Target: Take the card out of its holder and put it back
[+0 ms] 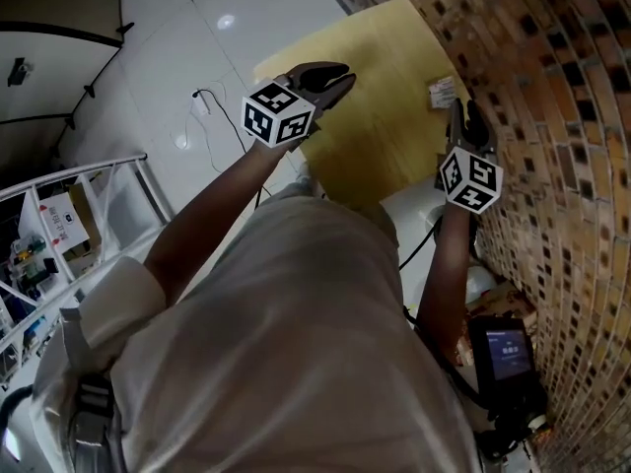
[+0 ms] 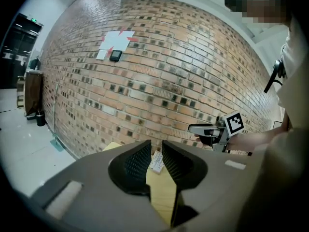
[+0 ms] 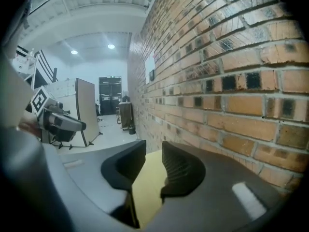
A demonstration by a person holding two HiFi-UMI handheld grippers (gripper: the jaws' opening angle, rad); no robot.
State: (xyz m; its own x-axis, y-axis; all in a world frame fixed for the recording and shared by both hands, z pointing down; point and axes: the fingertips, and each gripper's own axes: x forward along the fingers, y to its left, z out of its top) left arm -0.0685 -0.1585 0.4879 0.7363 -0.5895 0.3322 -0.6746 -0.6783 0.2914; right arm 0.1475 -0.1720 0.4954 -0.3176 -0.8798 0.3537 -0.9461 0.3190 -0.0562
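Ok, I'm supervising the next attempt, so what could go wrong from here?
The card holder lies flat on the table, so a pinch may push it along rather than grip it. It also sits near the brick wall, and the right gripper hangs close beside that wall, so it might strike the bricks on the way down.

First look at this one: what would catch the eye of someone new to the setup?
The two marker-cube grippers stand out first: the left gripper and the right gripper are raised over the yellow table, each with its jaws apart and nothing between them. Next is the small card holder, which lies on the table close to the brick wall; neither gripper touches it.
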